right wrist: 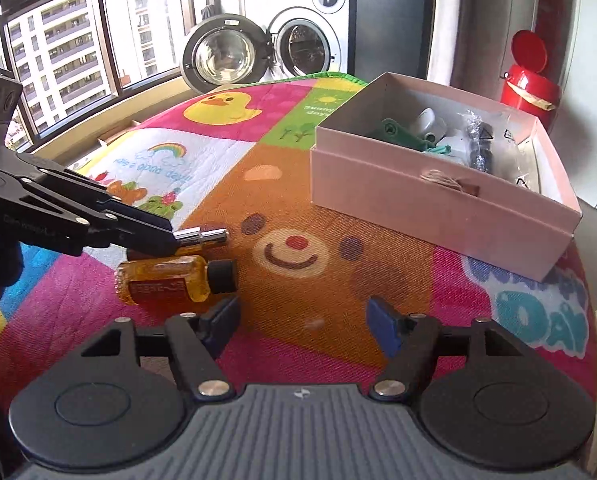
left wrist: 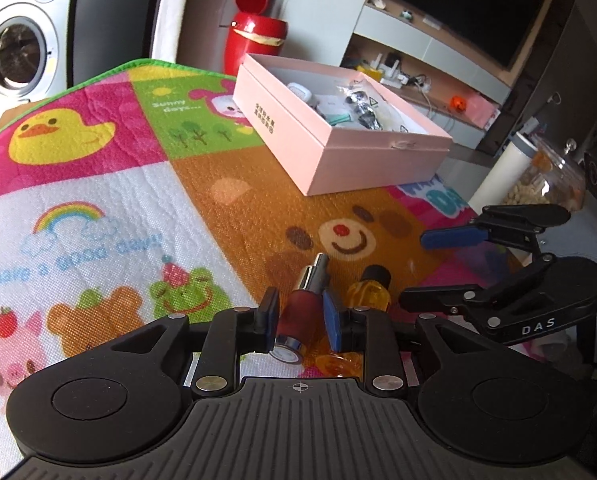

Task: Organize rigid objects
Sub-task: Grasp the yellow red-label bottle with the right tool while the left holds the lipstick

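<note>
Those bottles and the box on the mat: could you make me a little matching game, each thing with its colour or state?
Things:
1. box
2. bottle with silver top
3. bottle with black cap
4. right tool

States:
a. lying down, amber
b. pink, lid off
c. open, empty
d. red, between the left tool's fingers

Pairs: 1-b, 2-d, 3-a, 4-c

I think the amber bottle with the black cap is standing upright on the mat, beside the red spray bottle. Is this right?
Not quite. The amber bottle is lying on its side on the mat, not upright; the right wrist view shows it. It is indeed beside the red spray bottle.
</note>
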Demonstrator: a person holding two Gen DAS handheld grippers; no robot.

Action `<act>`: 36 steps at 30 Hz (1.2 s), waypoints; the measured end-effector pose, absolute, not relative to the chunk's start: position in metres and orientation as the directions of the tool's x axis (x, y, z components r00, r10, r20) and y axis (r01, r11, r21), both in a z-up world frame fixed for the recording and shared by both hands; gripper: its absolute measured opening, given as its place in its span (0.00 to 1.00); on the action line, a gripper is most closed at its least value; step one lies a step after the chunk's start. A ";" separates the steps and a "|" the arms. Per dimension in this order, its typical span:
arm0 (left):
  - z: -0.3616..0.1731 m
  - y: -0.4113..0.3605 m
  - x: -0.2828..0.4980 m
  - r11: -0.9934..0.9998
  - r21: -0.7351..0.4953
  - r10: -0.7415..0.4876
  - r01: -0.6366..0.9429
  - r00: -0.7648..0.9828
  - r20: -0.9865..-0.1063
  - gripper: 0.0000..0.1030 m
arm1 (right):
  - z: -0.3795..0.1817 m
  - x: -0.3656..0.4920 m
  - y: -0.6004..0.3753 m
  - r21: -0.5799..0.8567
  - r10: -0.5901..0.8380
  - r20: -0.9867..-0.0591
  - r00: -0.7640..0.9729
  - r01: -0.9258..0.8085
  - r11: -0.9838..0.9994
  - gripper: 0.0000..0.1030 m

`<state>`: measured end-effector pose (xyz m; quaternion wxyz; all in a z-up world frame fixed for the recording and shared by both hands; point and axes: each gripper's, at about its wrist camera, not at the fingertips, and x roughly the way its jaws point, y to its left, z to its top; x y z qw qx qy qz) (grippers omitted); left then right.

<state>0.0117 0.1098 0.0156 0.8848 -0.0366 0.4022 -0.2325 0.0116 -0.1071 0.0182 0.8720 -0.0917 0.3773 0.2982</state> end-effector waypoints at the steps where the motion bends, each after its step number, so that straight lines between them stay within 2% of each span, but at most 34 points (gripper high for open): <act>1: 0.015 0.105 0.011 0.891 -0.229 -0.429 0.392 0.564 -0.705 0.29 | 0.019 0.008 -0.106 0.091 0.480 -0.710 0.514 -0.609 0.788 0.75; 5: 0.013 0.099 0.013 0.914 -0.180 -0.375 0.365 0.586 -0.718 0.25 | 0.019 -0.004 -0.084 0.141 0.559 -0.706 0.435 -0.687 0.713 0.81; 16: 0.014 0.104 0.009 0.957 -0.169 -0.284 0.237 0.628 -0.725 0.25 | 0.012 -0.010 -0.035 0.041 0.509 -0.718 0.475 -0.701 0.712 0.83; 21: 0.014 0.113 0.011 0.949 -0.217 -0.313 0.228 0.616 -0.723 0.24 | 0.009 -0.006 -0.035 0.030 0.511 -0.694 0.508 -0.688 0.725 0.83; 22: 0.014 0.115 0.011 0.948 -0.227 -0.316 0.221 0.614 -0.723 0.24 | 0.009 -0.005 -0.037 0.031 0.512 -0.689 0.513 -0.685 0.728 0.82; 23: 0.014 0.117 0.011 0.948 -0.233 -0.317 0.215 0.614 -0.723 0.24 | 0.010 -0.004 -0.039 0.038 0.518 -0.685 0.512 -0.685 0.728 0.76; 32: 0.011 0.124 0.008 0.935 -0.310 -0.348 0.172 0.607 -0.714 0.24 | 0.014 0.000 -0.071 0.004 0.466 -0.684 0.561 -0.636 0.771 0.76; 36: 0.010 0.122 0.005 0.937 -0.295 -0.347 0.189 0.618 -0.706 0.24 | 0.015 0.003 -0.095 -0.017 0.401 -0.687 0.605 -0.566 0.824 0.76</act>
